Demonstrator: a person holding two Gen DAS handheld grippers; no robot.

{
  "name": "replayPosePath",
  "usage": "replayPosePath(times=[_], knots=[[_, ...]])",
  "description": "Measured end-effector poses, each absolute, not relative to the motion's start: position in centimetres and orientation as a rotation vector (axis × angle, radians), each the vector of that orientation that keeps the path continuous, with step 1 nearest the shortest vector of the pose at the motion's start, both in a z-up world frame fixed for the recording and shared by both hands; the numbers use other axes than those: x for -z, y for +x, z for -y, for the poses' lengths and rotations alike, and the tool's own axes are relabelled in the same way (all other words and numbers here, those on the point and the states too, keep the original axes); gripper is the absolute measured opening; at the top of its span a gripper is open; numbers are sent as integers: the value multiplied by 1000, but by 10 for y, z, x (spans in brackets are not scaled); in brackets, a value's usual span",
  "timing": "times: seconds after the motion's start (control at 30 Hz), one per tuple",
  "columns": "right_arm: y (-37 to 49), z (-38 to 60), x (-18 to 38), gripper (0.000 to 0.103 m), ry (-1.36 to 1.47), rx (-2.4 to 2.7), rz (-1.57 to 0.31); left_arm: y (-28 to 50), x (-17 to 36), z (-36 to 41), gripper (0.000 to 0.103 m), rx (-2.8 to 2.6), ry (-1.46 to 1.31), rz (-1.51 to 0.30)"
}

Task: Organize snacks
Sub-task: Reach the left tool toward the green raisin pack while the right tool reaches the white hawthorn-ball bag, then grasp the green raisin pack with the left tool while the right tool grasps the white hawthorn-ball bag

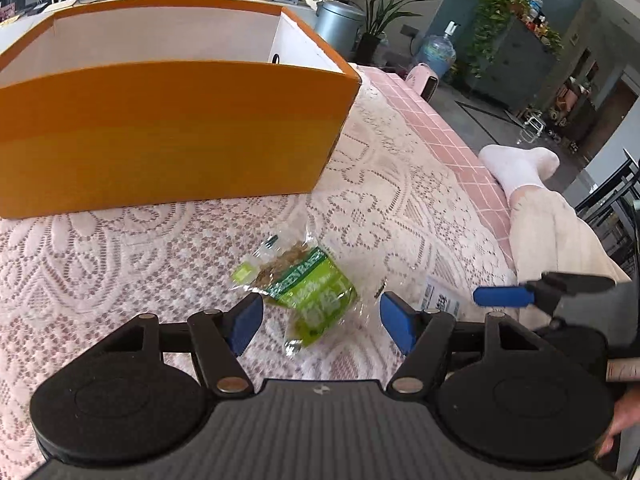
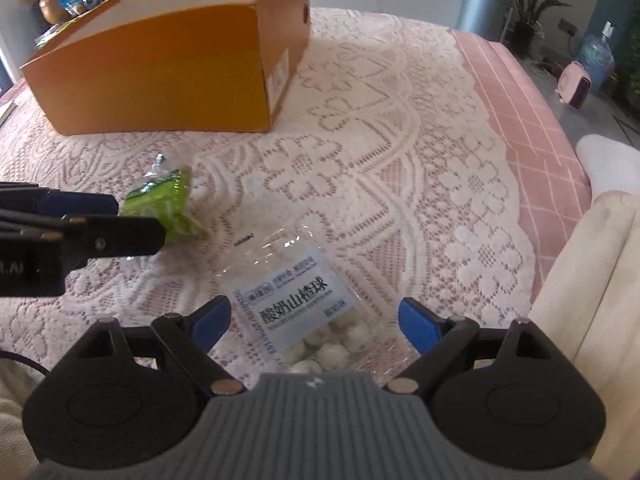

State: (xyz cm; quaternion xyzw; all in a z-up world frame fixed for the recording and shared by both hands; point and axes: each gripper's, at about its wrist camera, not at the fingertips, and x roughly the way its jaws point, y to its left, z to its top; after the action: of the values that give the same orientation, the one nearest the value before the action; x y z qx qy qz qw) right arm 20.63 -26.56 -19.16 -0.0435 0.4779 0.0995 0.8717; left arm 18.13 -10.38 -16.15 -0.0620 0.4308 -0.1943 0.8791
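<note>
Left gripper [image 1: 322, 320]: spread wide, empty, poised low over green snack packet [image 1: 308, 292]. Packet flat on lace tablecloth [image 1: 120, 248], lying between the blue pads [image 1: 246, 322] but not touched by either.

Right gripper [image 2: 314, 322]: spread wide, empty, straddling clear bag of white yogurt hawthorn balls [image 2: 304, 312]. Bag flat on the cloth, label upward, clear of both fingers.

Orange cardboard box [image 1: 160, 132]: open-topped, upright at the far side of the table, well apart from both packets. Interior contents not visible.

Green packet just left of the clear bag, near but separate.
</note>
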Motion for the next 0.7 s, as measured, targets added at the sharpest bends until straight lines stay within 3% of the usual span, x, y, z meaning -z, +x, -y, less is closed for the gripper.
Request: replayPosePath(times=[0.43,0.57,0.7], knots=[[211,263,201,89,-86,-177,-1036,207,180,107,79,324,-241,-1007],[206,263,200,82,-81,-171,-1026,208,180,109,79,312,-256,-1004],[200,261,196,74,-72,-184,-1012,207,183,113,71,302,-229,-985]])
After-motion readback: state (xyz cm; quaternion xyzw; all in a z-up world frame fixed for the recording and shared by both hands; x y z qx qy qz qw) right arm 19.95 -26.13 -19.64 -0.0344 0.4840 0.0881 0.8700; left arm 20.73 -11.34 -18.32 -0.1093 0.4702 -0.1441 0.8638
